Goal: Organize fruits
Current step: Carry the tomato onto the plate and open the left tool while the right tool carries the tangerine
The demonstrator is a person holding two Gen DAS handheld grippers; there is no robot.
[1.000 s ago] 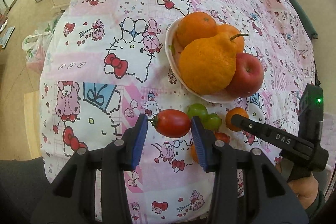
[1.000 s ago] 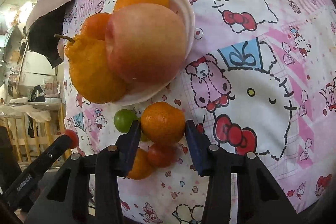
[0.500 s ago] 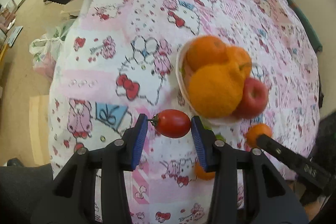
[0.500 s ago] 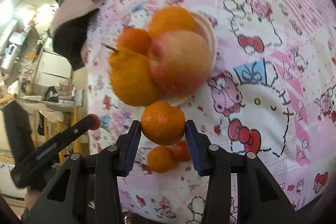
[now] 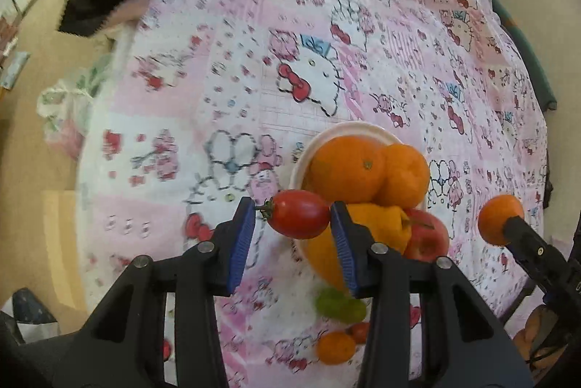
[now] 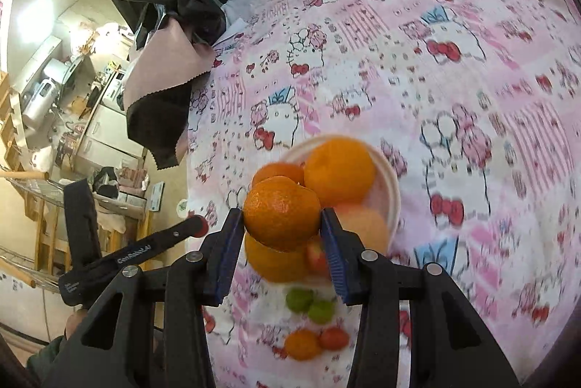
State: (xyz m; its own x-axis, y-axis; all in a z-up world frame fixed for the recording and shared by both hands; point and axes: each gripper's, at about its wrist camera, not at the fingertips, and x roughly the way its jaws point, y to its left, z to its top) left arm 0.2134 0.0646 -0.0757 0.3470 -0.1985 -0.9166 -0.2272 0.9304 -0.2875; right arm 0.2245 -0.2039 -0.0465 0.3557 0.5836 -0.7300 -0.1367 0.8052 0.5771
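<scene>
Item 1. Left gripper [image 5: 293,233]: blue-padded jaws closed to the width of a small oval red tomato with a green stalk [image 5: 298,214], held lengthwise between the pads. A second ago it hung low over the cloth, level with the loose fruit; now it is raised, and the shallow white bowl [image 5: 301,160] lies just ahead and to the right of the jaws.

Item 2. Right gripper [image 6: 283,242]: jaws clamped on a round orange mandarin [image 6: 281,213]. It too has lifted off the cloth; the bowl sits directly beyond and beneath the pads.

Item 3. Bowl contents: two oranges, a large knobbly yellow-orange citrus [image 5: 370,228] and a red apple [image 5: 426,235], heaped above the rim.

Item 4. Left on the pink cartoon-print tablecloth [image 5: 218,68], below and behind both grippers: two green grapes [image 6: 308,304], a small orange mandarin [image 6: 302,344], a small red tomato [image 6: 334,338].

Note: both pieces appear to be in transit to the bowl. The heap is full, so a released fruit may roll off; four loose pieces remain.
</scene>
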